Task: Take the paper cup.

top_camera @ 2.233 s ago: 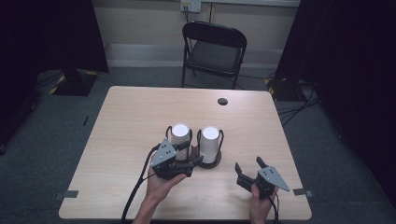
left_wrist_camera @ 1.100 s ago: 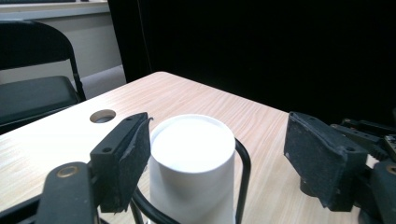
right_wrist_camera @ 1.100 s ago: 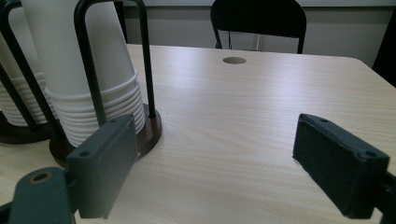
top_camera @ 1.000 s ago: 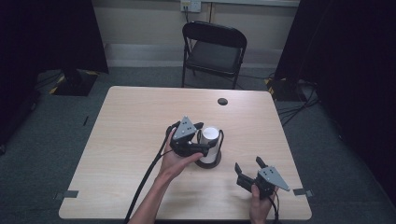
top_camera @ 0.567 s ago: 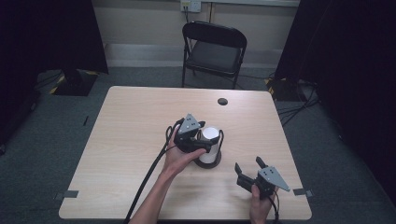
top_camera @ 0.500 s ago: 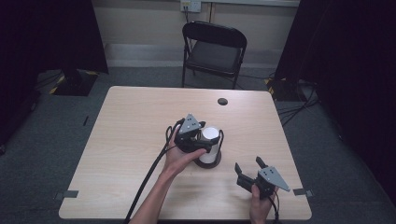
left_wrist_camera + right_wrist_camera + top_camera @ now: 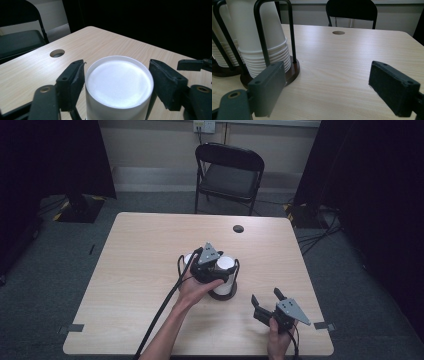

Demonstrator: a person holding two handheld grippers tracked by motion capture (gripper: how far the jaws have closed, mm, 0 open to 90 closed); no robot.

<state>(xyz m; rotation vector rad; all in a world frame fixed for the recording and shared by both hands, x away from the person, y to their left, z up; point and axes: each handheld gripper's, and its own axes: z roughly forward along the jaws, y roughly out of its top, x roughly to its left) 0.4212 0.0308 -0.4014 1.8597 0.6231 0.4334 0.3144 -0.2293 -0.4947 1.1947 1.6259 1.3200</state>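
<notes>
Right now the left gripper point(image 7: 216, 265) sits over the cup holder near the middle of the table point(image 7: 140, 270), at about 10 o'clock from the right gripper point(image 7: 266, 306). Its jaws have just been closing, and in the left gripper view they stand on either side of the top white cup point(image 7: 119, 86) of an upside-down stack: the left pad point(image 7: 72, 83) touches the rim of the cup's base, while the right pad point(image 7: 167, 82) lies just beside it, and I cannot tell whether it presses yet. The cup's flat base faces the camera. Seen from the right gripper view, the stack of white cups point(image 7: 265, 53) stands inside a black wire frame point(image 7: 260, 30) on a dark round base point(image 7: 293, 71), with a second stack point(image 7: 222, 52) at 9 o'clock of it. The right gripper hangs low over the table's near right corner, its two pads wide apart with bare wood between them, well apart from the holder. A small round hole point(image 7: 238, 228) lies in the tabletop at 12 o'clock from the holder, and a black folding chair point(image 7: 229, 175) stands beyond the far edge.
</notes>
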